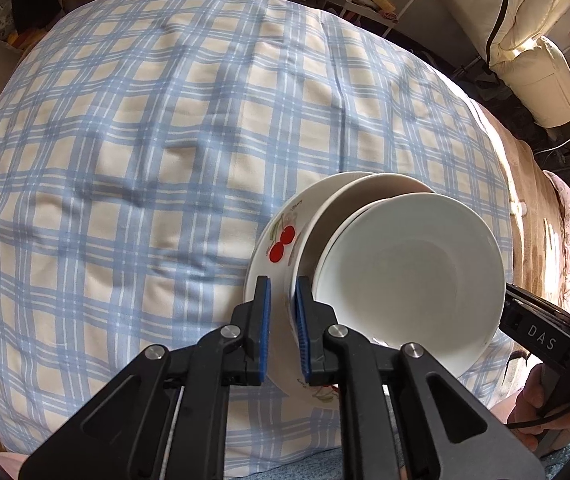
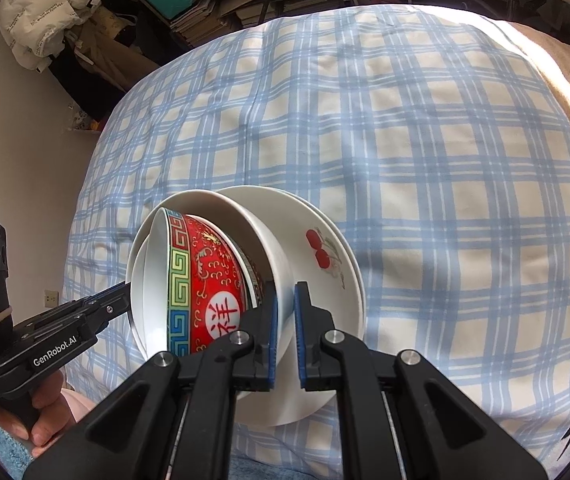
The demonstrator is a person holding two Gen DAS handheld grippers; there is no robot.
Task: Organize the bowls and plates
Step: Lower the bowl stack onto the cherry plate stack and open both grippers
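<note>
The left gripper [image 1: 283,312] has its jaws a narrow gap apart, one pad on either side of the rim of the cherry plate [image 1: 281,236]; whether the pads still press on that rim cannot be told. The right gripper [image 2: 285,320] has its jaws drawn close together and clamped on the wall of a white bowl [image 2: 281,280] at the opposite side of the stack.

The stack sits on a bed under a blue checked cloth [image 1: 145,140], near the cloth's front edge. The plate lies at the bottom, the white bowl in it, and a red bowl [image 2: 213,276] nested inside that. In the left view the red bowl shows only its white inside [image 1: 409,272]. The bowls tip over, their mouths facing the left gripper's side rather than straight up.

Most of the plate is covered by the bowls, and its near rim is hidden behind the grippers. A hand [image 2: 41,412] on the left gripper's handle is partly cut off at the picture's edge.
</note>
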